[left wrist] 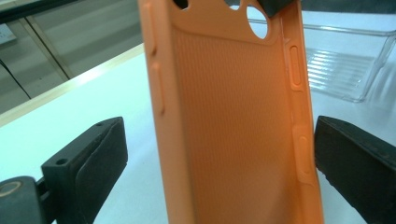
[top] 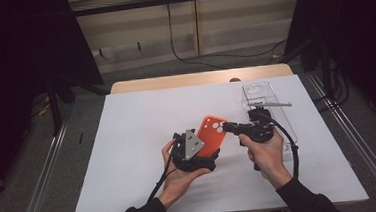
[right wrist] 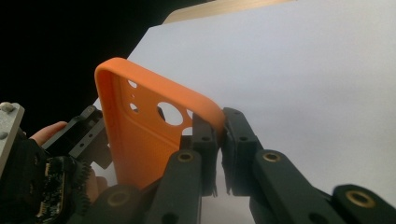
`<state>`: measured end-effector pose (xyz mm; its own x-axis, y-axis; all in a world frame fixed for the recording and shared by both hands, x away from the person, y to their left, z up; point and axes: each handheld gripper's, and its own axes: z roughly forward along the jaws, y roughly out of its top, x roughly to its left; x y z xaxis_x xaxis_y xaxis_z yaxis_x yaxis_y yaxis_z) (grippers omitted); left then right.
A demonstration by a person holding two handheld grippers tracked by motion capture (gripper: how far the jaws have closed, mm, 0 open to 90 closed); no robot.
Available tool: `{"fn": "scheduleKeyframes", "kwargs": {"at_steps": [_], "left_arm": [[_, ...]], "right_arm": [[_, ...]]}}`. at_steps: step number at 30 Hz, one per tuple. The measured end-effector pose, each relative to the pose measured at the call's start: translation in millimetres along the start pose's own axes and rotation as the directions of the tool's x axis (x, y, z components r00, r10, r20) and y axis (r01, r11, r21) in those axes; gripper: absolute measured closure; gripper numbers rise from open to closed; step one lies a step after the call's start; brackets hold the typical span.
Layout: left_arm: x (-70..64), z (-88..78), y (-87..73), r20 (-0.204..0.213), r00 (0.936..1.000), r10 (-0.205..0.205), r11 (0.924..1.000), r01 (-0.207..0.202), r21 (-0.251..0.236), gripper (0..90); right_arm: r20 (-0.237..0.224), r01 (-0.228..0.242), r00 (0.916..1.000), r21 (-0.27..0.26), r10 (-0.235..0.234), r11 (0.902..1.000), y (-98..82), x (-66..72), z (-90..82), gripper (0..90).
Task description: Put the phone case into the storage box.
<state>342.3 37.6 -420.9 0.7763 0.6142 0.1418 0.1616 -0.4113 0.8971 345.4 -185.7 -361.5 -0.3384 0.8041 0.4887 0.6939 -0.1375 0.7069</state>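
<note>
Orange phone case (right wrist: 140,135), light and bendy: right tongs (right wrist: 220,135) pinch its top rim; left tongs (left wrist: 219,154) stand open around it.

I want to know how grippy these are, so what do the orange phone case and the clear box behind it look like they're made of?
The orange phone case looks like soft silicone or rubbery plastic: matte, with a fine dotted texture inside and moulded buttons. The clear box seems to be hard transparent plastic: glossy, see-through, with ribbed lines in the left gripper view.
</note>
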Motion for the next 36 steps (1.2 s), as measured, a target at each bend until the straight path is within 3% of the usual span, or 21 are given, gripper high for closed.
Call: {"fn": "scheduleKeyframes", "kwargs": {"at_steps": [9,12,16,23,32,36], "left_arm": [[3.3,-7.5,-0.4,0.025,0.9995,-0.018,0.9986,0.019,-0.050,2.1],[5.6,-10.8,0.0,0.012,0.9999,-0.013,0.9985,0.013,-0.054,2.1],[11.3,-15.2,0.0,0.024,0.9989,-0.040,0.9958,0.042,-0.081,2.1],[19.5,-25.0,-3.1,0.003,0.9981,-0.061,0.9943,0.061,-0.087,2.1],[29.4,-36.8,-12.4,-0.030,0.9960,-0.084,0.9916,0.081,-0.101,2.4],[32.1,-40.4,-17.1,-0.031,0.9956,-0.088,0.9877,0.083,-0.133,3.0]], "right_arm": [[0.025,0.024,0.9994,-0.022,-0.023,0.9995,2.2,-3.0,-3.3,83.9],[0.024,0.028,0.9993,-0.030,-0.027,0.9992,2.8,-4.4,-4.2,83.9],[0.031,0.041,0.9987,-0.037,-0.040,0.9985,3.4,-4.0,-5.6,83.9],[0.042,0.083,0.9958,-0.041,-0.082,0.9957,4.5,-4.1,-8.8,83.9],[0.046,0.086,0.9954,-0.058,-0.084,0.9946,6.8,-10.5,-14.2,83.9],[0.054,0.094,0.9945,-0.075,-0.090,0.9928,8.2,-12.6,-17.2,83.9]]}}
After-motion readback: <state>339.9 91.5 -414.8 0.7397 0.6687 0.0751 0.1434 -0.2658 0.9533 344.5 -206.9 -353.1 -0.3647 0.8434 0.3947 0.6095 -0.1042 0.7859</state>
